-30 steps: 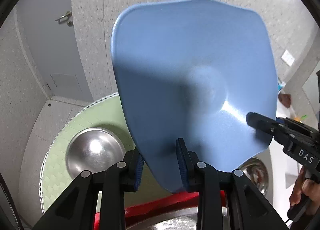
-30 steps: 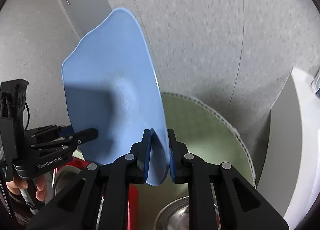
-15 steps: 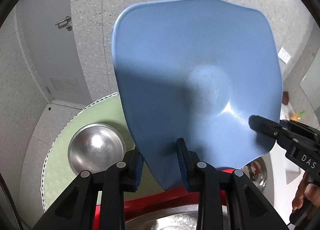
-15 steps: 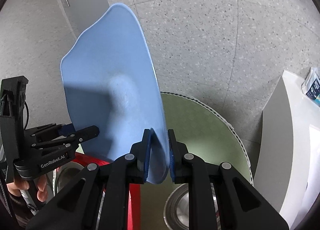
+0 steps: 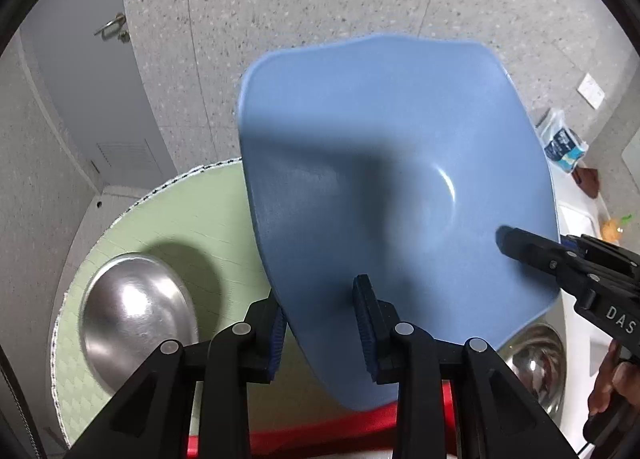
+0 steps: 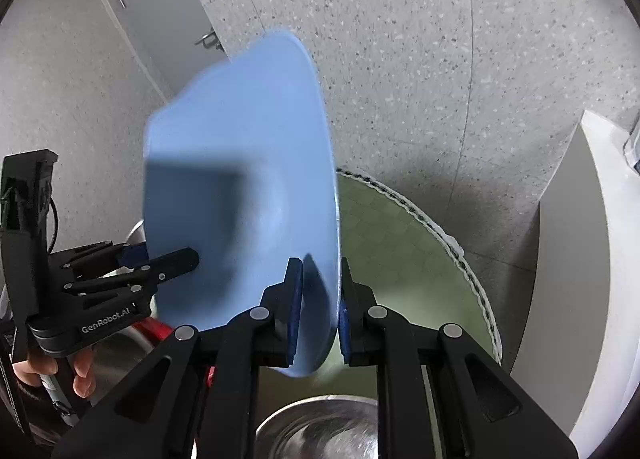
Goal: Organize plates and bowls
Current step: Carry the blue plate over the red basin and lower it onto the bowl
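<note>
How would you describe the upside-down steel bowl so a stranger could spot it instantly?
Find the round green mat. On its near-left part, beside the lifted blue plate, lies the steel bowl. Unlike the other steel bowls, it sits dome-up.

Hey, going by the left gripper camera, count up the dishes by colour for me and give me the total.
Blue plate: 1
Steel bowls: 2, left one upside down on the green mat, right one partly behind the plate
Red dish: 1, mostly hidden at the bottom edge
Total: 4
</note>
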